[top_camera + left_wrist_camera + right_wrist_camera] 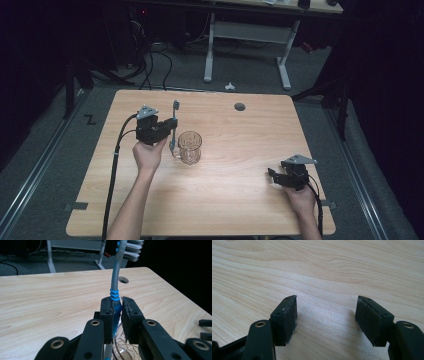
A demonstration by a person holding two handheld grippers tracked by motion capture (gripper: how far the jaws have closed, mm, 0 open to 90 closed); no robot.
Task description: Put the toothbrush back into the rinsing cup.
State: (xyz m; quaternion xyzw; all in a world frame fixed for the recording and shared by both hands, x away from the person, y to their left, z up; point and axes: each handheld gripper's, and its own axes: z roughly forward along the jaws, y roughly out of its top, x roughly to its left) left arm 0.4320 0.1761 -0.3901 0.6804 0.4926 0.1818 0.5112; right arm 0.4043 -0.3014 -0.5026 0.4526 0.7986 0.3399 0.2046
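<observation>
Wooden table [235, 200], white-legged desk [247, 35] behind

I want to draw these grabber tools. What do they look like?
Each gripper, the left gripper and the right gripper, is black plastic with two flat jaws and round metal rivets on the arms. A grey three-cornered plate sits on top, and a black cable trails back beside the person's arm. The forearms are bare, with no sleeves.

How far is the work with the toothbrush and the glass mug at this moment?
Done: the left gripper is shut on the grey and blue toothbrush, lifted upright, bristles on top. In hand: it hangs beside the clear glass mug on the wooden table. Left, probably: setting it into the mug. The right gripper rests open.
</observation>
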